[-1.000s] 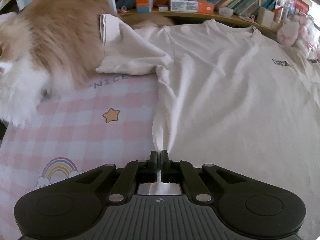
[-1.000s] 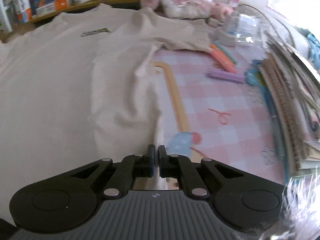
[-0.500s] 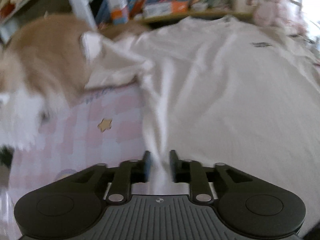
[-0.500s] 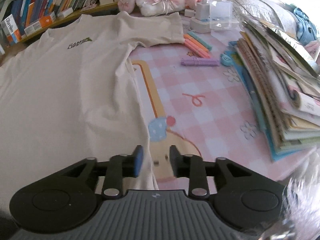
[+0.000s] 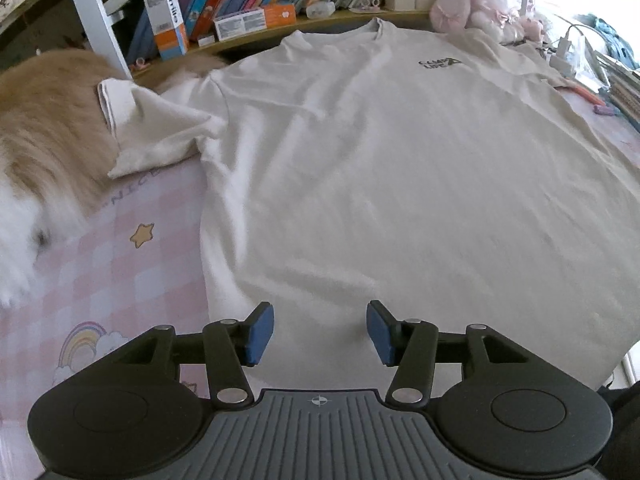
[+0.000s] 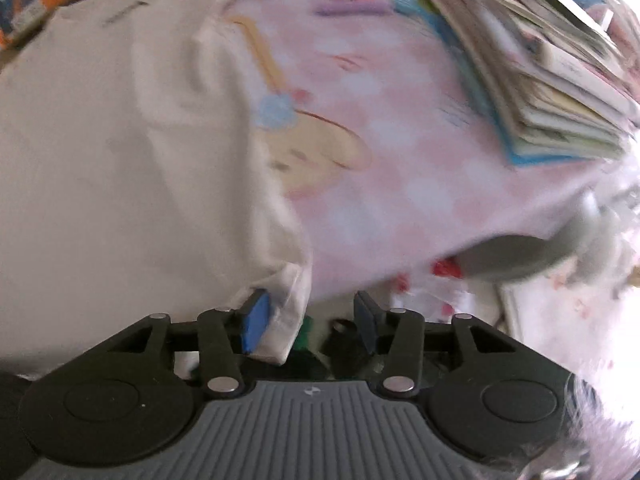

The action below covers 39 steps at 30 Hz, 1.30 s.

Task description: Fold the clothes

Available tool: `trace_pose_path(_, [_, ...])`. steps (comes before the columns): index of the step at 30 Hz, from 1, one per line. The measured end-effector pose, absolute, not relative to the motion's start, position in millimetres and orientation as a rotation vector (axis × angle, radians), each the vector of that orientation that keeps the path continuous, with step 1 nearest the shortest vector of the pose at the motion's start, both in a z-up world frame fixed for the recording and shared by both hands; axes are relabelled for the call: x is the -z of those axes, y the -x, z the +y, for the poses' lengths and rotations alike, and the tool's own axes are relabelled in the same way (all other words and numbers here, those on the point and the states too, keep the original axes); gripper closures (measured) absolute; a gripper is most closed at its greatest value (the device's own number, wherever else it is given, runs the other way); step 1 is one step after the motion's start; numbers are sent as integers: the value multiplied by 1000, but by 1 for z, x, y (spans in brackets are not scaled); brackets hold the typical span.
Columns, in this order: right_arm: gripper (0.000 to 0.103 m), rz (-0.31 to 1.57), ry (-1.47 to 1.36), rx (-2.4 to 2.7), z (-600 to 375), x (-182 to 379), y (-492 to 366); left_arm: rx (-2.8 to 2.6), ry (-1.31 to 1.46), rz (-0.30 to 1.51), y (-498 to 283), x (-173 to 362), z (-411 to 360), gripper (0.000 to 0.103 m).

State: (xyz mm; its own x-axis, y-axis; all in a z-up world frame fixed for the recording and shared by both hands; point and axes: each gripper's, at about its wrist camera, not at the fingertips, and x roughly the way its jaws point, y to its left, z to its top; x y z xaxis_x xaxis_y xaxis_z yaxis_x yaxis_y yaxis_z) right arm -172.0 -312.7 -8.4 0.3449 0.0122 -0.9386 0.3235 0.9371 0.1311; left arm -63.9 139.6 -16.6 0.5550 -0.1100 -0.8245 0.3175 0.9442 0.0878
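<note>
Cream T-shirt (image 5: 400,184), blurred dark chest print, flat beneath both tongs (image 5: 320,330) (image 6: 306,320), wide apart, empty.

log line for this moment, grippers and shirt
left gripper: open, over hem | right gripper: open, hem corner beside one finger | t-shirt: flat, front up | left sleeve: against cat

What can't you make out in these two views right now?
- Left wrist view: the T-shirt's near hem is hidden behind the open left hand-held gripper.
- Left wrist view: the furry animal is cut off by the left edge.
- Right wrist view: motion blur smears the book stack and the grey shape past the table edge; the open right hand-held gripper stays sharp.
</note>
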Motion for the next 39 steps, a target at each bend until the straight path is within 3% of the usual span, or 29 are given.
trace_pose_path(4, [86,1242,-327,245,-321,9,182,240,-219,957,65,17,147,51])
trace_pose_path(5, [82,1250,-329,255,-323,9,185,237,-214,959,65,17,148,51])
trace_pose_path(6, [70,1249,-321,240,-320,8,182,233,-209,960,66,17,150,51])
trace_pose_path(7, [65,1244,-310,217,-315,7,178,230,-204,962,66,17,152,51])
trace_pose_path(14, [61,1286,-310,135,-312,25,161,204,-171,971,68,18,163,51])
trace_pose_path(16, [67,1277,-411,116,-324,27,164,199,-160,973,68,18,166,50])
trace_pose_path(18, [99,1278,-518,72,-334,29,168,200,-157,976,67,18,167,49])
trace_pose_path(26, [98,1335,-435,59,-331,26,167,199,-143,995,61,18,171,40])
trace_pose_path(29, [93,1346,-382,45,-324,22,158,196,-148,1003,61,17,170,40])
trace_pose_path(33, [65,1285,-278,37,-315,-1,144,181,-187,998,61,13,168,40])
trace_pose_path(37, [62,1118,-143,39,-296,-28,120,151,-177,976,56,8,168,40])
trace_pose_path(39, [50,1032,-94,49,-282,-32,108,132,-162,965,53,7,167,40])
